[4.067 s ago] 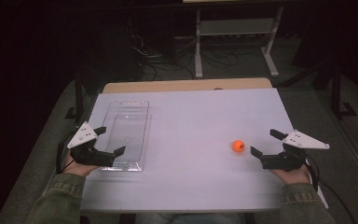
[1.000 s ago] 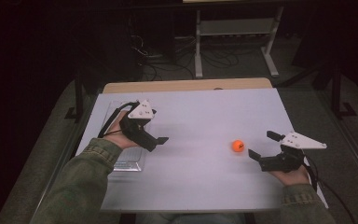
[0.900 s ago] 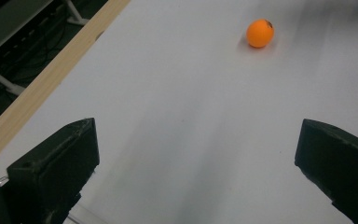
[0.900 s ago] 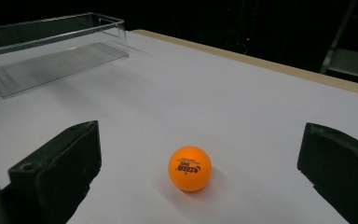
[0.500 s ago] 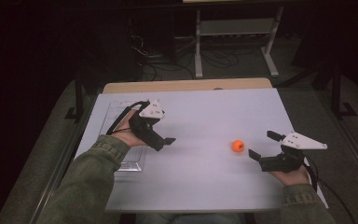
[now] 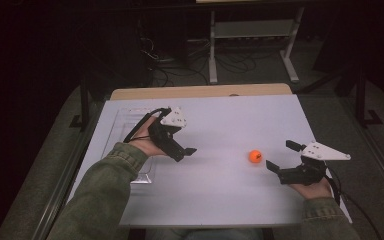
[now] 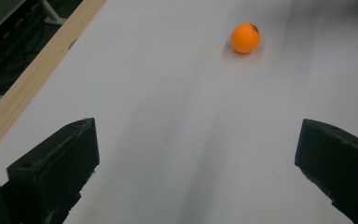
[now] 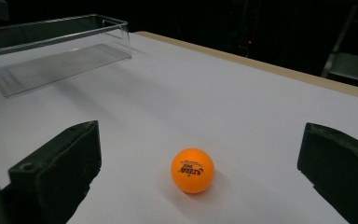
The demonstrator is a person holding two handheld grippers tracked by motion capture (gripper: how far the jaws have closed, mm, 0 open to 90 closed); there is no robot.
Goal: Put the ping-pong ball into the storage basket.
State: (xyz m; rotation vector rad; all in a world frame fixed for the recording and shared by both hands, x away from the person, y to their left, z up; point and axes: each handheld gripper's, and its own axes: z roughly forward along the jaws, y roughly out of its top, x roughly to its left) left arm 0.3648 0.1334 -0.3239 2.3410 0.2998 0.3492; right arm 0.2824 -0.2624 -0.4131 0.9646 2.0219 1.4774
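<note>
orange ball [image 8: 192,171] just ahead between right gripper [image 6: 283,159] fingers spread apart, left gripper [image 6: 187,151] fingers apart, ball well ahead, bare tabletop [image 6: 230,125] between, clear tray [image 8: 56,51] far off

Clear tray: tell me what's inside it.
The clear tray looks empty in the right gripper view. In the high view, the left gripper and its hand cover the tray's near part, so that stretch is unseen.

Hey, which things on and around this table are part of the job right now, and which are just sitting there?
In the job:
- ball, orange, on the table
- left tongs, open, aimed at the ball
- right tongs, open, right beside the ball
- clear tray, empty

Just about:
- metal stand behind the table
- cables on the floor
</note>
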